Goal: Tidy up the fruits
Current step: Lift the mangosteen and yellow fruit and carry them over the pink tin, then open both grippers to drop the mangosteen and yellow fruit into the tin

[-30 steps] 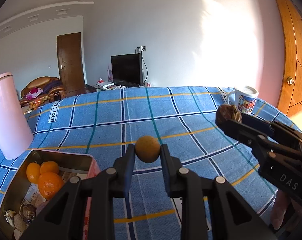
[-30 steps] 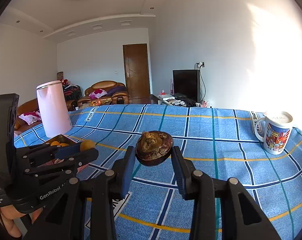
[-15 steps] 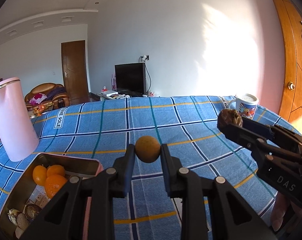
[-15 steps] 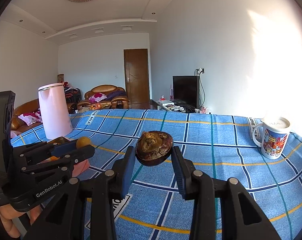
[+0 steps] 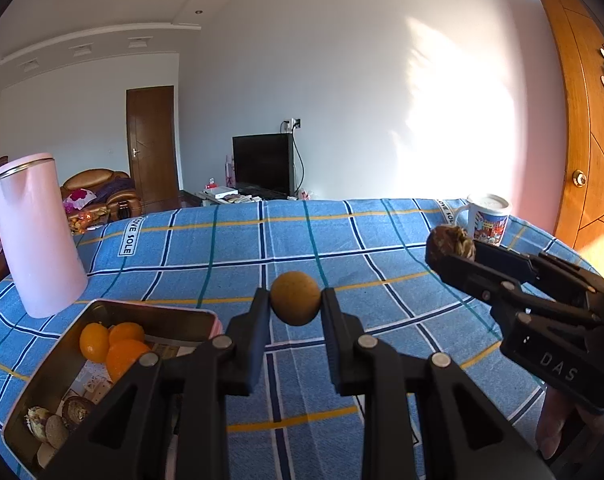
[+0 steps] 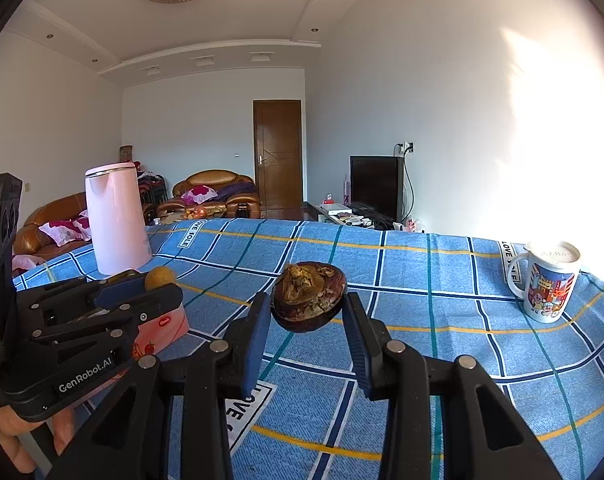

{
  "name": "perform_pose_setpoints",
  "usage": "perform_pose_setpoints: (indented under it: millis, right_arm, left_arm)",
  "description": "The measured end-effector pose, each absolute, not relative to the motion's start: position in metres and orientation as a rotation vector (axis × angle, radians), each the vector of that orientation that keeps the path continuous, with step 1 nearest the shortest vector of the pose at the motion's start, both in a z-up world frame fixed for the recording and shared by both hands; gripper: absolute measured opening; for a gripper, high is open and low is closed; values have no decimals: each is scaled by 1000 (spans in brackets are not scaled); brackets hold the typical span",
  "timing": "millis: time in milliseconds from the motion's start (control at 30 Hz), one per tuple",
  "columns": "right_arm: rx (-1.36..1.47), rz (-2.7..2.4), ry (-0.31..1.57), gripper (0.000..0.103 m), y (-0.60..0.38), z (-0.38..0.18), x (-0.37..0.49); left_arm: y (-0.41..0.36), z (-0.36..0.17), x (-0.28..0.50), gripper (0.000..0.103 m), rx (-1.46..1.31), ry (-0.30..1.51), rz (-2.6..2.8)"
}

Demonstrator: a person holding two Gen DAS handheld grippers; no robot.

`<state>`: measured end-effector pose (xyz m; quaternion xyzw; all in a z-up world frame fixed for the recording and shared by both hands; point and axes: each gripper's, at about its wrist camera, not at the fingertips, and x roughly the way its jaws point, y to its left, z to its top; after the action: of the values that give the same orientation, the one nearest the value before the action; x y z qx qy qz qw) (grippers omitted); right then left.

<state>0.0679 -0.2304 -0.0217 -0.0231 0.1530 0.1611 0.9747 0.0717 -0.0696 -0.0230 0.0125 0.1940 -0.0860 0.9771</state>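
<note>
My left gripper (image 5: 296,300) is shut on a small round yellow-brown fruit (image 5: 296,298), held above the blue checked tablecloth (image 5: 222,256); it also shows in the right wrist view (image 6: 160,277). My right gripper (image 6: 307,306) is shut on a dark brown mangosteen (image 6: 307,296), also held in the air; it shows at the right of the left wrist view (image 5: 449,245). A metal tin (image 5: 54,364) at lower left holds three oranges (image 5: 116,344) and some brown fruits (image 5: 58,424).
A tall pink kettle (image 5: 34,236) stands behind the tin at the left. A printed mug (image 6: 549,284) stands at the table's far right. The tin's pink side (image 6: 162,330) shows under the left gripper. A wooden door (image 5: 581,128) is at the right.
Both grippers have risen and tilted up a little with their fruits still held. The tin and kettle sit lower in the views.
</note>
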Motion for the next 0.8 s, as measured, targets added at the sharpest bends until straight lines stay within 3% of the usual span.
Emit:
perform_pose_setpoints:
  millis: [800]
  right_arm:
    - [-66, 581, 352, 39, -118, -5, 54]
  left_arm:
    - [62, -22, 28, 27, -51, 461, 10]
